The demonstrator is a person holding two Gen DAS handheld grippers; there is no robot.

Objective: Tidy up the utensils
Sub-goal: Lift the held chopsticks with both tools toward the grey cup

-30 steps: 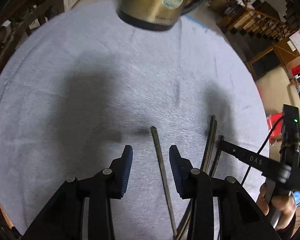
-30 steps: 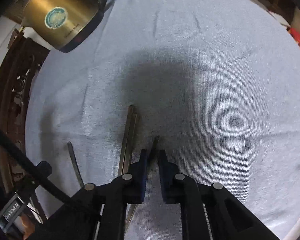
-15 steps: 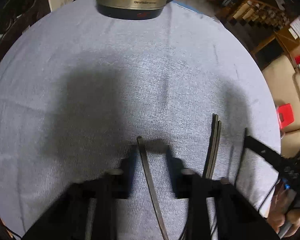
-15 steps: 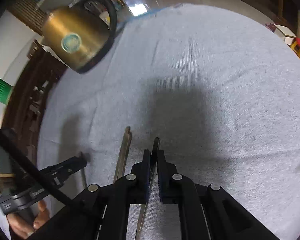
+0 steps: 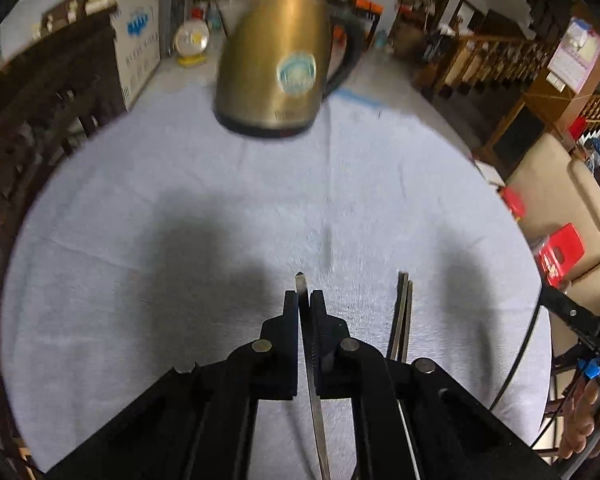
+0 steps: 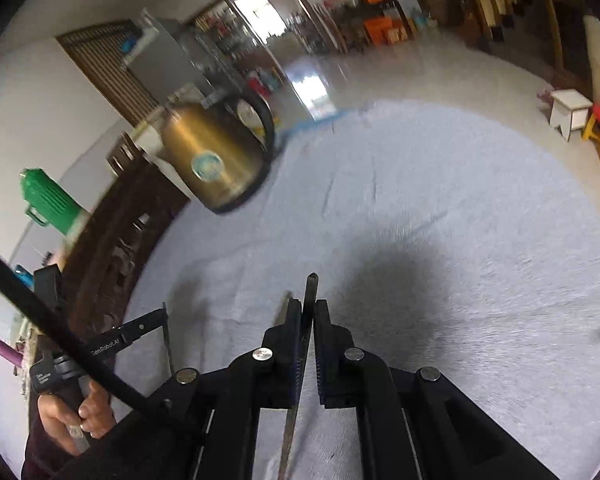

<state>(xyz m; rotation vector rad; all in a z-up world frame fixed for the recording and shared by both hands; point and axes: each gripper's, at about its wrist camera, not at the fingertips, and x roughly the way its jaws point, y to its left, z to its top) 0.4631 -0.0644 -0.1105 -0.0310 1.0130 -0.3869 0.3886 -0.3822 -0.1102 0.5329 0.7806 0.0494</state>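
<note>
My left gripper is shut on a thin dark metal chopstick, whose tip sticks out past the fingers and is lifted off the cloth. A pair of chopsticks lies on the grey cloth to its right. My right gripper is shut on another chopstick, also raised with its tip past the fingers. In the right wrist view the left gripper shows at the left, with its chopstick hanging down.
A brass-coloured kettle stands at the far side of the round table covered in grey cloth; it also shows in the right wrist view. Dark wooden chairs ring the table's left edge.
My left gripper has closed on the chopstick and lifted it. Both grippers have tilted up and risen from the cloth, each carrying its chopstick.
</note>
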